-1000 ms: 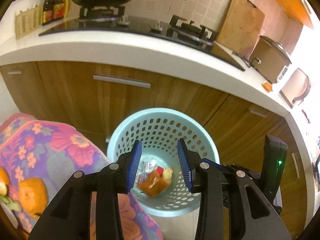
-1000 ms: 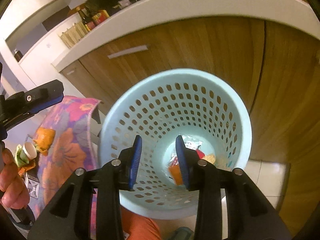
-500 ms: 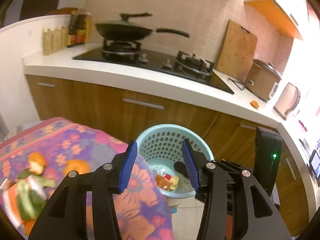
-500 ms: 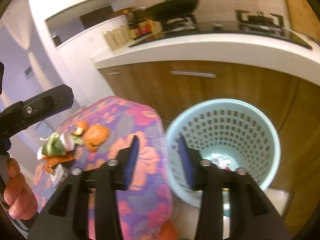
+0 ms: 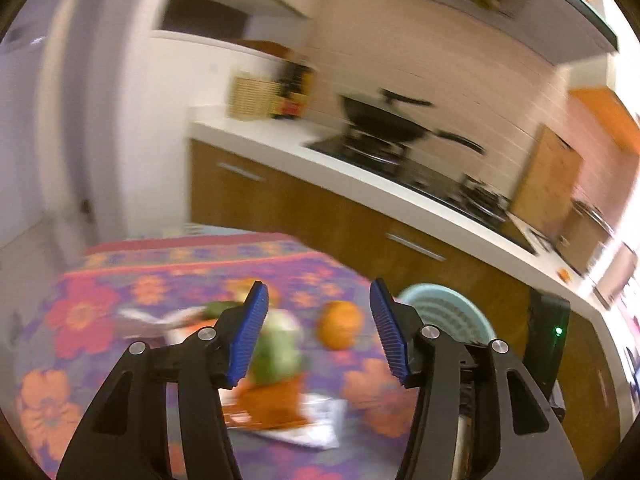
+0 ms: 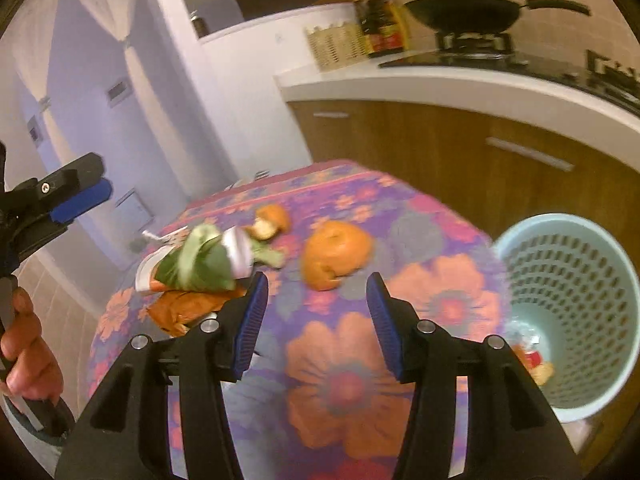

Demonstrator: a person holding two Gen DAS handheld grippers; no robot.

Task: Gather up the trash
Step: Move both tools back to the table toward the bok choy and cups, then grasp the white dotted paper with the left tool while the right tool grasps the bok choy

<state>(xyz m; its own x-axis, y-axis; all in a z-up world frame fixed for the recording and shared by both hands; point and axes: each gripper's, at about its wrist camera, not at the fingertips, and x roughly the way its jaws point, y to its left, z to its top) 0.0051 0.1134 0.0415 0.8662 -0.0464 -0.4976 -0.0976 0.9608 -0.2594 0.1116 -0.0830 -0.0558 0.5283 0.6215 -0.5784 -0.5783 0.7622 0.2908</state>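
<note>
A flowered cloth covers a round table (image 6: 348, 364). On it lie a large orange peel (image 6: 334, 254), a smaller peel (image 6: 272, 220), green leaves with a white cup (image 6: 208, 262) and an orange wrapper (image 6: 188, 308). A light blue perforated basket (image 6: 576, 304) stands on the floor right of the table, with wrappers inside. My right gripper (image 6: 314, 320) is open and empty above the table's near side. My left gripper (image 5: 318, 332) is open and empty above the trash pile (image 5: 280, 352); the view is blurred. It also shows at the far left of the right wrist view (image 6: 60, 196).
A kitchen counter (image 6: 460, 84) with wooden cabinets runs behind the table and basket. On it are a stove with a black wok (image 6: 468, 10), sauce bottles (image 6: 380, 28) and a woven holder. A cutting board (image 5: 548, 176) leans on the tiled wall.
Both grippers have pulled back from over the basket and swung left over the table. Both jaws have opened wider. The trash pile on the cloth has come into view.
</note>
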